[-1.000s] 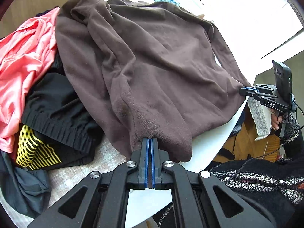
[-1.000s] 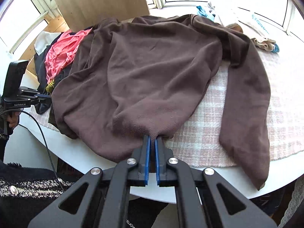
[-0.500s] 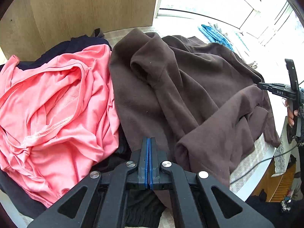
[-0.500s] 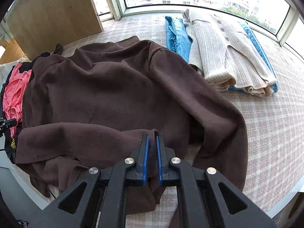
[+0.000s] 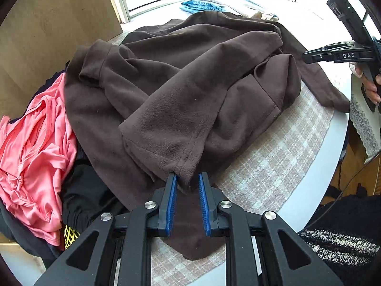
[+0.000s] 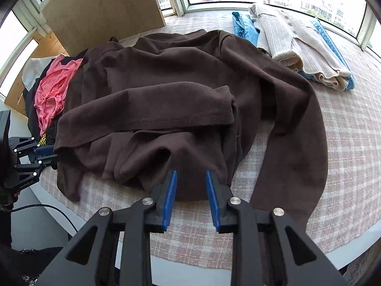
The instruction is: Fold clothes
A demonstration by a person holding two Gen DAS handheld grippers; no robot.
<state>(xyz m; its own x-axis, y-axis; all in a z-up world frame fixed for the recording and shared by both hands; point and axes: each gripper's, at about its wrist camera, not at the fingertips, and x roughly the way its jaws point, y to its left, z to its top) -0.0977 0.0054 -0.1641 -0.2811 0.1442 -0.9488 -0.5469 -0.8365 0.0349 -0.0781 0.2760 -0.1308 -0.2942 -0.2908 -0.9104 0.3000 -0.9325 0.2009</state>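
Fleece top (image 6: 181, 90): middle of the worktop (image 6: 352, 166), hem toward its near edge.
Loose clothes pile (image 6: 52, 95): touching its left.
Folded stack (image 6: 297, 47): behind, right, near window.

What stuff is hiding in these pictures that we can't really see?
- Black clothes with a yellow mesh bit, left wrist view: buried under the pink top and brown fleece, so the kind is unclear.
- Blue garment, right wrist view: mostly covered by the folded cream cardigan.
- White item, right wrist view: only a corner shows behind the pile.
- The person, both views: cut off by the edges.
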